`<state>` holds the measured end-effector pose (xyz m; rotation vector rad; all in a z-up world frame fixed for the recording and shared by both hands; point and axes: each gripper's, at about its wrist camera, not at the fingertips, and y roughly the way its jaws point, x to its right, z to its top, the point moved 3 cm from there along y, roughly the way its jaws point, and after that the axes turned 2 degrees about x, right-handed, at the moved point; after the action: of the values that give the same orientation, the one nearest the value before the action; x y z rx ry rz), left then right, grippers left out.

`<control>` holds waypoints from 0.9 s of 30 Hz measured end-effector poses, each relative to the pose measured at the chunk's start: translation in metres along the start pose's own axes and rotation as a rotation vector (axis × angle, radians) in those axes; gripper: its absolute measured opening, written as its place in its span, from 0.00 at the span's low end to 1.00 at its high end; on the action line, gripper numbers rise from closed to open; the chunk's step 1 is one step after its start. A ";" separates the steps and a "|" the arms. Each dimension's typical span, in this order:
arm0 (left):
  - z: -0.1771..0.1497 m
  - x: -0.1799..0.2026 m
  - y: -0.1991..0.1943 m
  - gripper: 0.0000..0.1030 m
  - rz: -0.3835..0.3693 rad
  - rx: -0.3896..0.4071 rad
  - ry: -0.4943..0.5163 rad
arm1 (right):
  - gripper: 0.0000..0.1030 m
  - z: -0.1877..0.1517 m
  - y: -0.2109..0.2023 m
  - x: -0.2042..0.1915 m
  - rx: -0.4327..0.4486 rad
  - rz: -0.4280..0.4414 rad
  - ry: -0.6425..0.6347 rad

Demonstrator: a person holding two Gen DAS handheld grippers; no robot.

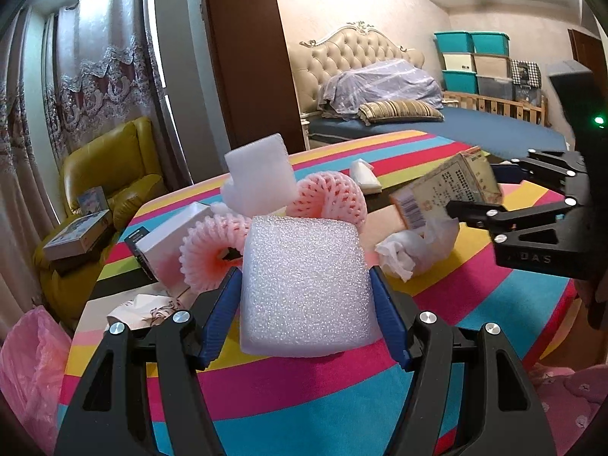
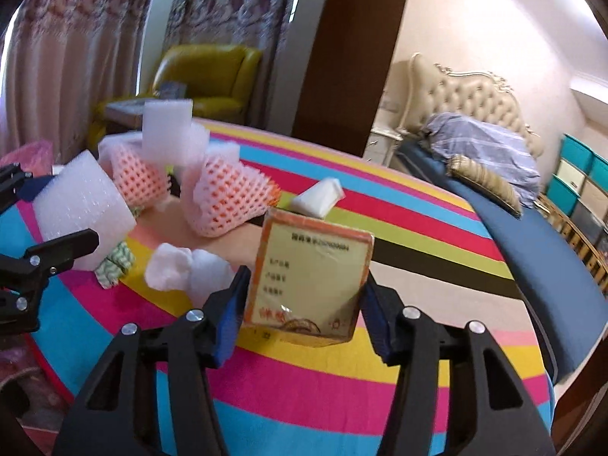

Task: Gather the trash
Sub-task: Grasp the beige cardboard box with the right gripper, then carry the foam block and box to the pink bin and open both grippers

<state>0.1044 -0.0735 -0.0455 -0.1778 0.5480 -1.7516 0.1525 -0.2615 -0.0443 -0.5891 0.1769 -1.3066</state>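
Currently we're clamping the foam block [image 1: 304, 288] in the left gripper [image 1: 306, 304] and the yellow carton [image 2: 309, 281] in the right gripper [image 2: 304, 306]; squeezing lightly, lifting clear of the striped surface [image 2: 342, 399], heading for the pink bag [image 1: 30, 361].

White foam block [image 1: 306, 285]: bubbly, upright, clamped between my left fingers [image 1: 224, 304]. Yellow-orange carton [image 2: 309, 279]: printed face up, tilted, gripped by my right fingers [image 2: 231, 315]. Pink foam nets [image 2: 228, 199], crumpled tissue [image 2: 169, 266]: lying on the striped counter [image 2: 304, 399].

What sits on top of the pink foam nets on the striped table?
A white foam sheet stands on the two pink foam nets. The foam block in front hides what the sheet's base rests on.
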 end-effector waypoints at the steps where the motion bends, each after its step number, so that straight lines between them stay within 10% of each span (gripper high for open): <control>1: 0.000 0.000 -0.002 0.62 0.001 0.003 -0.001 | 0.52 0.000 -0.005 0.001 0.006 -0.007 0.009; 27: 0.007 -0.011 -0.032 0.62 0.021 0.065 -0.020 | 0.52 0.009 -0.042 0.005 0.103 -0.149 -0.010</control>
<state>0.0818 -0.0595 -0.0232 -0.1438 0.4762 -1.7428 0.1218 -0.2693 -0.0147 -0.5287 0.0581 -1.4478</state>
